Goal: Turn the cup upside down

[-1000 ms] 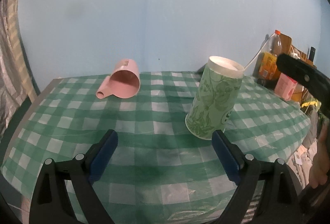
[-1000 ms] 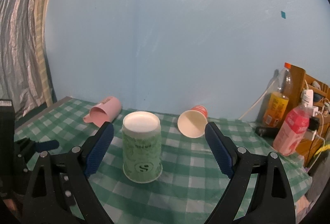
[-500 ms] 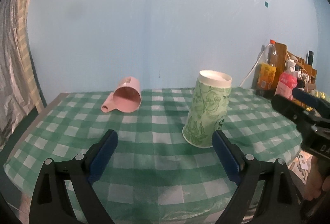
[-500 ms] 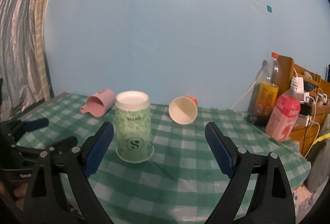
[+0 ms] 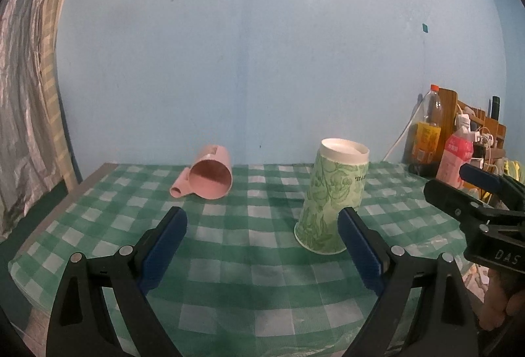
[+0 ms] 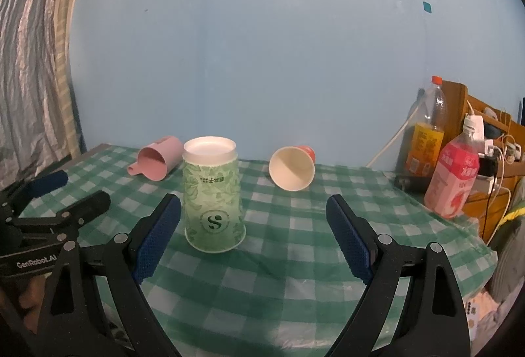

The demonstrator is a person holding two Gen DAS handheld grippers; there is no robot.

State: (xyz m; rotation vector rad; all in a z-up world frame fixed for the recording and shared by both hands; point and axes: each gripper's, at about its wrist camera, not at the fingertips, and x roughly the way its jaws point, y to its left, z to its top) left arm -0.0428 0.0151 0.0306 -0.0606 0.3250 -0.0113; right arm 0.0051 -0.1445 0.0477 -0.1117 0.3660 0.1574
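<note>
Right gripper (image 6: 252,224) spread wide, empty, with the upside-down green cup (image 6: 213,197) just beyond its left finger.

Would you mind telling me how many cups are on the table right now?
3: the green paper cup stands upside down near the front, the pink mug lies on its side behind-left, and the white-and-orange paper cup lies on its side behind-right.

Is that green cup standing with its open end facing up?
No: in the right wrist view the green cup stands on the checked tablecloth wide rim down, its narrower closed base on top.
</note>
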